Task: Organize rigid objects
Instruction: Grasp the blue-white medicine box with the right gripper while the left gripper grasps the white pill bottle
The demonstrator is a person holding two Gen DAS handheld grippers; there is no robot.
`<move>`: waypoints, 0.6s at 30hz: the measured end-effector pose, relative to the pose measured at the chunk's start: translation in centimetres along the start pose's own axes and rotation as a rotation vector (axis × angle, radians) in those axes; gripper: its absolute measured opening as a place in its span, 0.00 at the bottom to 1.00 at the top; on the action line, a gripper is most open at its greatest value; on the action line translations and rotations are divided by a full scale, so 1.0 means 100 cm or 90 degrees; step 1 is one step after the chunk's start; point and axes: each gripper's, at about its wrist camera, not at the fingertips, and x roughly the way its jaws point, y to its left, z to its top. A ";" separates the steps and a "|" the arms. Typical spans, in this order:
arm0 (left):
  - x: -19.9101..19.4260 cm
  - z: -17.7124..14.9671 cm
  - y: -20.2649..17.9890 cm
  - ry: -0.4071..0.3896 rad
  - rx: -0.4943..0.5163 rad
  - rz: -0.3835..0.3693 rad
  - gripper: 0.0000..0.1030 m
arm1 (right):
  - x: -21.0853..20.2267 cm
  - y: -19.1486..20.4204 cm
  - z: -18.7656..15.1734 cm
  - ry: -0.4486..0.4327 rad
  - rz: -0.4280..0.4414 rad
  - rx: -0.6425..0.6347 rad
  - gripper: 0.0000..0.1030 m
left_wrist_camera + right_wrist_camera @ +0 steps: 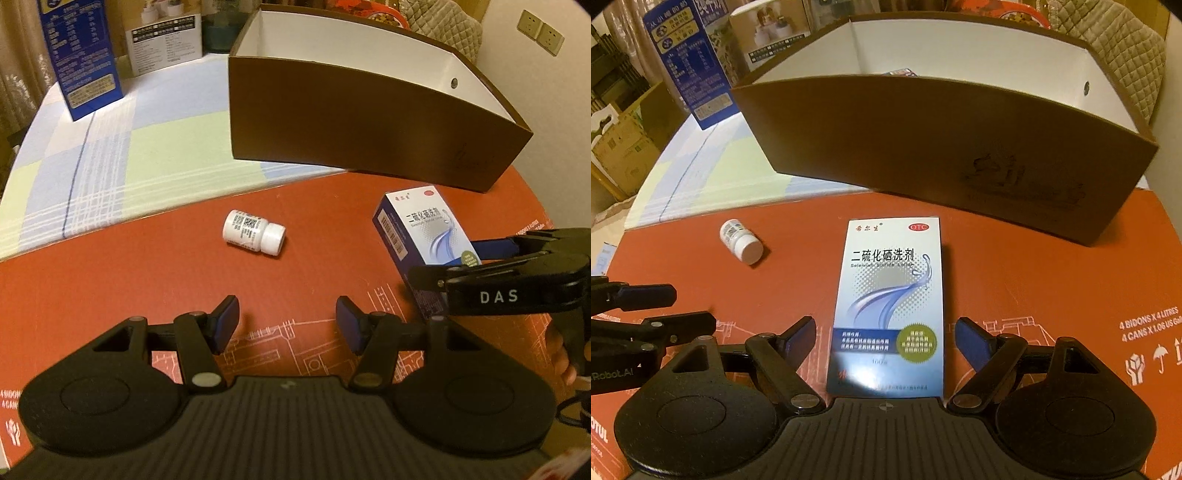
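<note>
A white pill bottle [255, 233] lies on its side on the red board, ahead of my open, empty left gripper [287, 325]; it also shows in the right wrist view [741, 242]. A blue-and-white medicine box [890, 306] lies flat between the open fingers of my right gripper [885, 341], which straddles its near end without closing on it. The same box [421, 230] and the right gripper [454, 264] appear at the right of the left wrist view. A large brown cardboard box [354, 122] with a white inside stands open behind them; it also shows in the right wrist view [945, 147].
A tall blue carton [83, 55] and a white printed box [164, 40] stand at the back left on a checked cloth [110, 155]. The red board [110, 288] covers the near table. A small item [899, 72] peeks out inside the brown box.
</note>
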 end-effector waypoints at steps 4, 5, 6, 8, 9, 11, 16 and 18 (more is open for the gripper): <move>0.009 0.005 0.002 -0.001 0.016 0.000 0.56 | 0.006 -0.002 0.004 0.001 0.003 0.003 0.77; 0.011 0.007 0.003 -0.001 0.019 0.003 0.57 | 0.008 -0.003 0.005 0.000 0.003 0.003 0.77; 0.013 0.009 0.004 -0.001 0.023 0.006 0.57 | 0.008 -0.003 0.006 -0.001 0.003 0.003 0.77; 0.017 0.012 0.005 0.000 0.030 0.008 0.57 | 0.010 -0.004 0.006 -0.004 0.003 -0.001 0.77; 0.020 0.014 0.006 0.000 0.034 0.009 0.57 | 0.010 -0.004 0.007 -0.006 0.001 -0.004 0.77; 0.024 0.018 0.008 0.002 0.041 0.010 0.57 | 0.011 -0.005 0.007 -0.014 -0.006 -0.013 0.71; 0.035 0.023 0.011 0.003 0.060 0.007 0.58 | 0.013 -0.009 0.010 -0.024 -0.024 -0.016 0.61; 0.040 0.026 0.012 0.000 0.069 0.008 0.58 | 0.014 -0.010 0.010 -0.026 -0.028 -0.014 0.61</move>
